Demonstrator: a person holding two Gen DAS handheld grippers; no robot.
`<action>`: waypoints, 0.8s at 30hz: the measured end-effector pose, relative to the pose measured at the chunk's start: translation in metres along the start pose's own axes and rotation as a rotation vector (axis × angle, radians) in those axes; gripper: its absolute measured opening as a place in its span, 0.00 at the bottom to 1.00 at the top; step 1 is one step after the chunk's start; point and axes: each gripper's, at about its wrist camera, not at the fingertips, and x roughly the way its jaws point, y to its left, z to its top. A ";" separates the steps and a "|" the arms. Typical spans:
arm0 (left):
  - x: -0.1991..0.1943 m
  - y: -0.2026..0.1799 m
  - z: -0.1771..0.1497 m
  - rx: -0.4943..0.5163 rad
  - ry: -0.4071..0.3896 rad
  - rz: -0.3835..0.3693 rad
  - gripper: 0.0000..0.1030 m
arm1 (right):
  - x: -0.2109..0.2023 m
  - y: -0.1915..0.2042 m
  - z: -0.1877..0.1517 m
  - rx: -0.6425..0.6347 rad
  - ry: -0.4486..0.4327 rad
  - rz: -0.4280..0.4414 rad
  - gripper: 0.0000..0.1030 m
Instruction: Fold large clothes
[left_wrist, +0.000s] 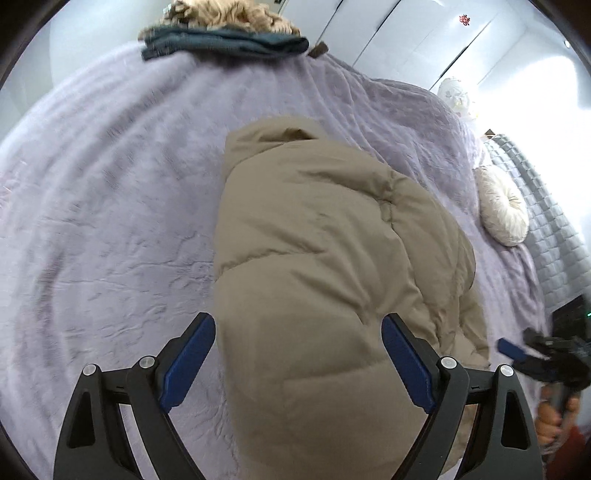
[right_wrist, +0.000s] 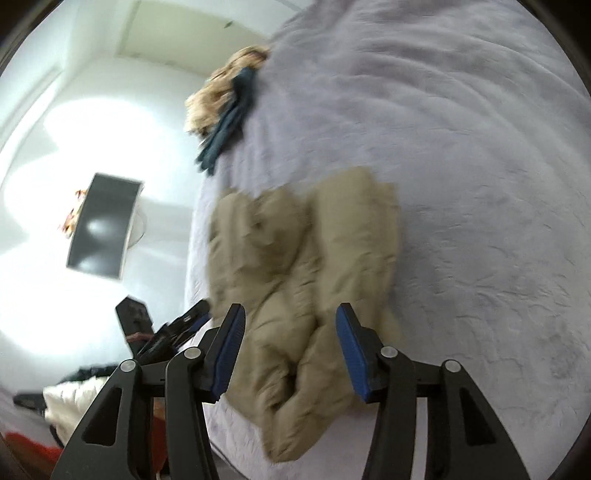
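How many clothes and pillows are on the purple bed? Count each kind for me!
Puffy tan coat: 1
Folded dark teal clothing: 1
Fluffy blond-brown clothing on the teal one: 1
Round cream pillow: 1
Total: 4 things on the purple blanket

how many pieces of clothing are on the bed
3 that I can tell: the tan puffer jacket in the middle of the purple bedspread, and at the far edge a folded teal garment with a fuzzy beige one behind it. More may be hidden.
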 end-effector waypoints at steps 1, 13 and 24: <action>-0.008 0.007 -0.004 0.010 -0.009 0.016 0.89 | 0.009 0.017 -0.004 -0.018 0.017 0.007 0.53; 0.003 -0.017 -0.041 0.070 0.016 0.093 0.90 | 0.064 0.018 -0.056 -0.151 0.170 -0.316 0.14; 0.008 -0.028 -0.056 0.103 0.020 0.150 0.90 | 0.078 -0.021 -0.074 -0.061 0.175 -0.396 0.14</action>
